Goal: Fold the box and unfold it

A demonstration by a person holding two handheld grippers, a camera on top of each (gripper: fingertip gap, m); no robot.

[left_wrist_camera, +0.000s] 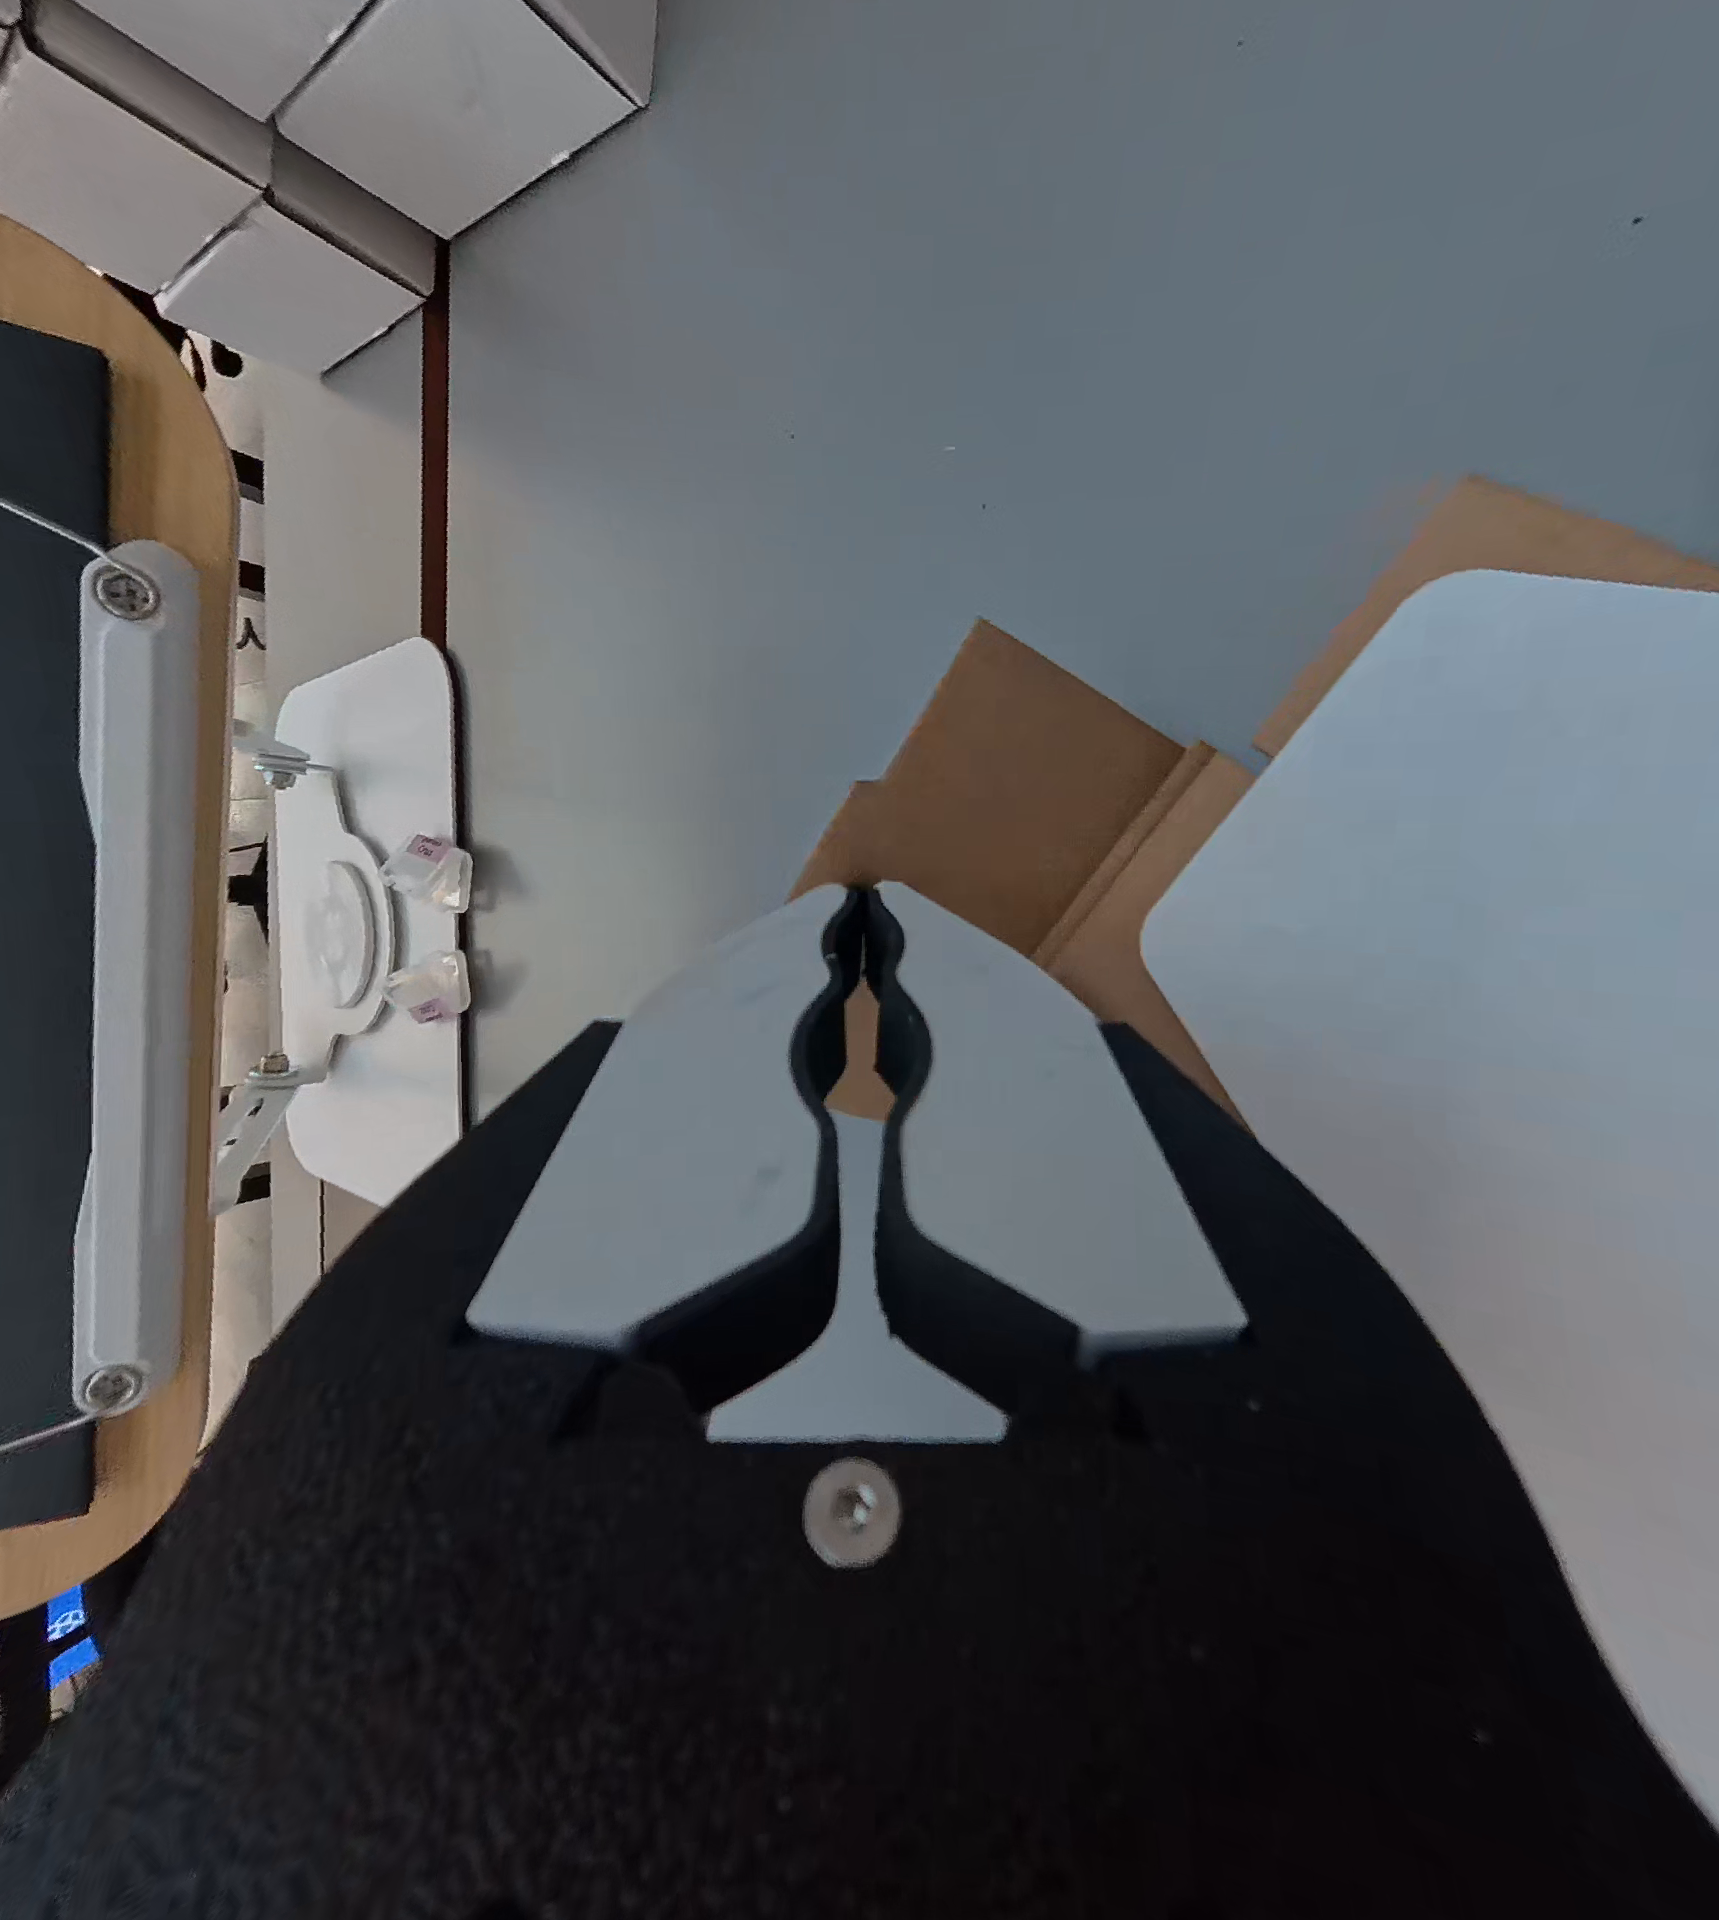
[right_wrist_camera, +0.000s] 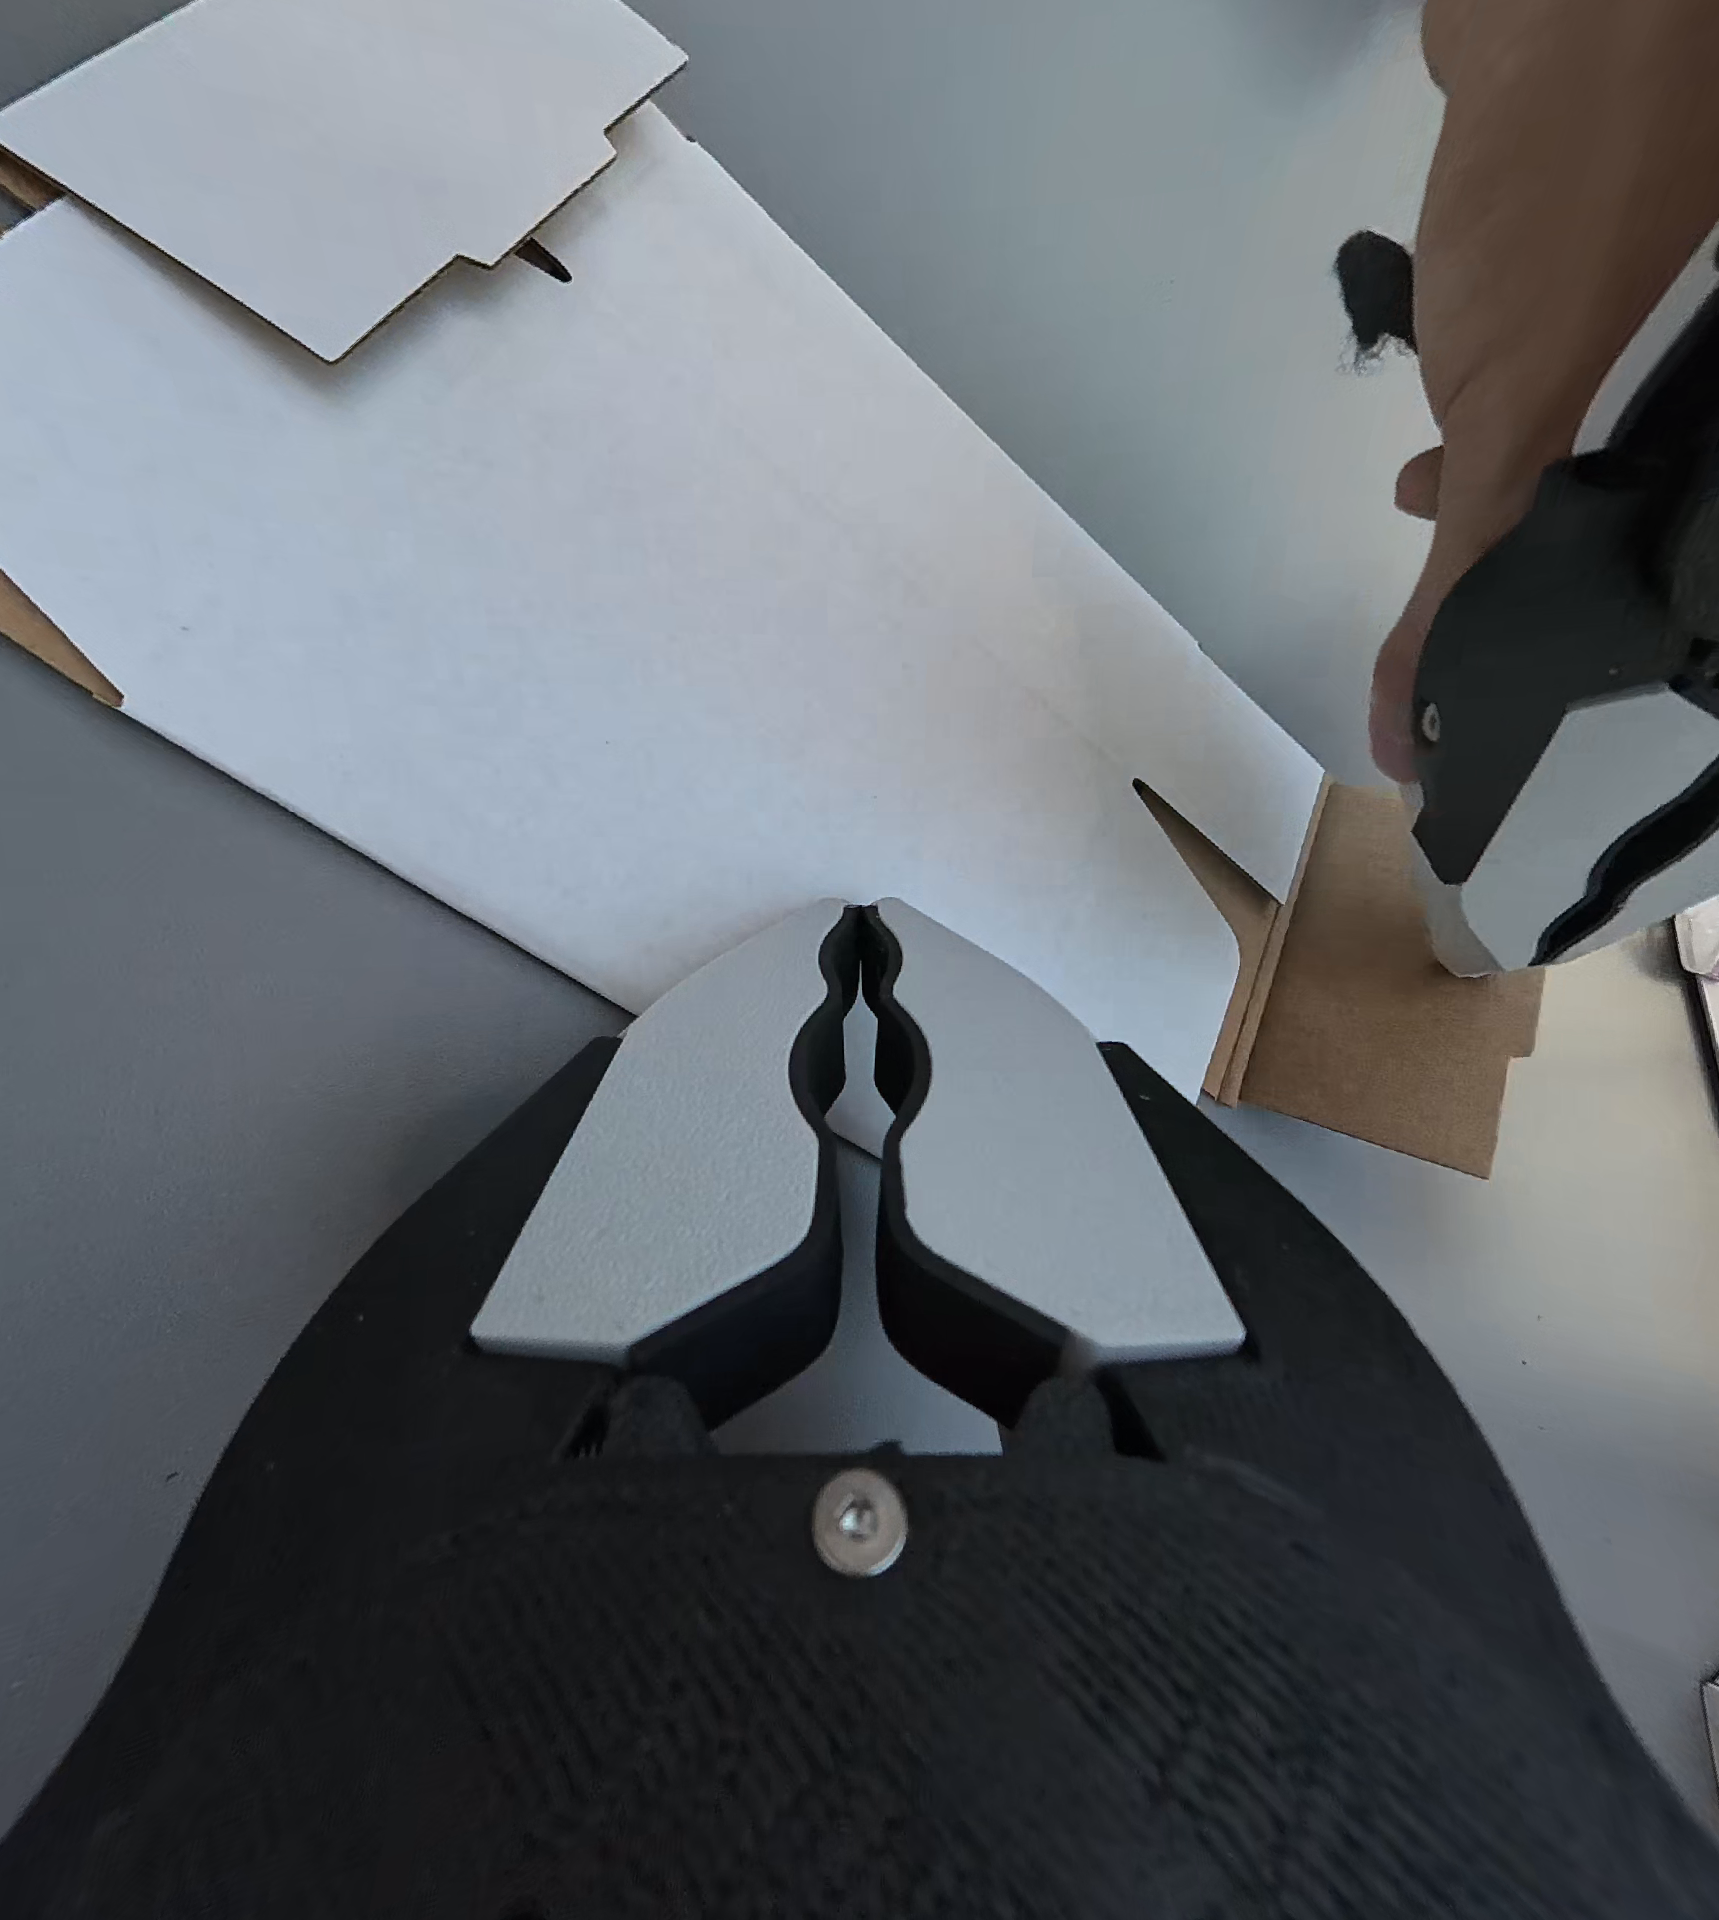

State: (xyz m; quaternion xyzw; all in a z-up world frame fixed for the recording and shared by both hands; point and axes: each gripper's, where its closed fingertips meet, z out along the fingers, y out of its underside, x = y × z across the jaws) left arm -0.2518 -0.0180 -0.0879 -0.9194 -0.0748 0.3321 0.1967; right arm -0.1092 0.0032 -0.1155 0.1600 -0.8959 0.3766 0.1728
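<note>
1. Lying flat on the grey table [right_wrist_camera: 159, 935], the box [right_wrist_camera: 574, 582] is an unfolded sheet of cardboard, white side up, with one small white flap [right_wrist_camera: 315, 177] doubled back over its far end.
2. Its long axis runs on the diagonal in the right wrist view, from far left to near right, where a brown end flap [right_wrist_camera: 1374, 1039] sticks out.
3. The right gripper [right_wrist_camera: 863, 914] has its tips pressed together on nothing, hovering at the sheet's near long edge.
4. The left gripper [left_wrist_camera: 860, 891] also has its tips together and empty; in the right wrist view its tip sits on or just over the brown end flap, though contact is not clear.
5. The left one is therefore nearer to a foldable flap, so lifting that end likely comes first, with the right steadying the main panel.
</note>
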